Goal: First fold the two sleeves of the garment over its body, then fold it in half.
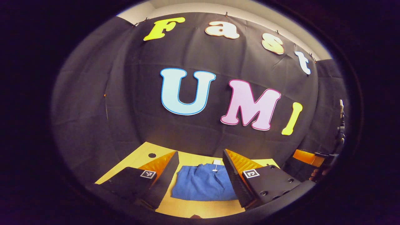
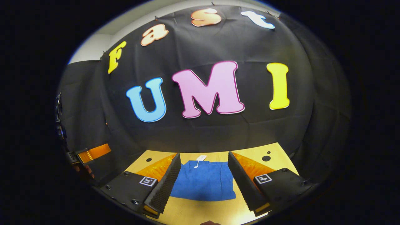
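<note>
Both grippers, left (image 1: 200, 175) and right (image 2: 203, 175), hover level with fingers spread wide, holding nothing. The folded garment (image 1: 203, 184) lies low centre on the table (image 1: 193, 207).

No legible text, brand or number is found. Square black-and-white coded markers (image 1: 147, 174) are borne on the left gripper's (image 1: 200, 175) finger housings, likewise on the right gripper's (image 2: 203, 176). A small white tag (image 2: 200, 158), lettering unreadable, is noted ahead between the fingers, on the blue fabric garment (image 2: 204, 181).

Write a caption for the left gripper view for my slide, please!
Open hand-held gripper held above a folded blue garment on the yellow table.
</note>
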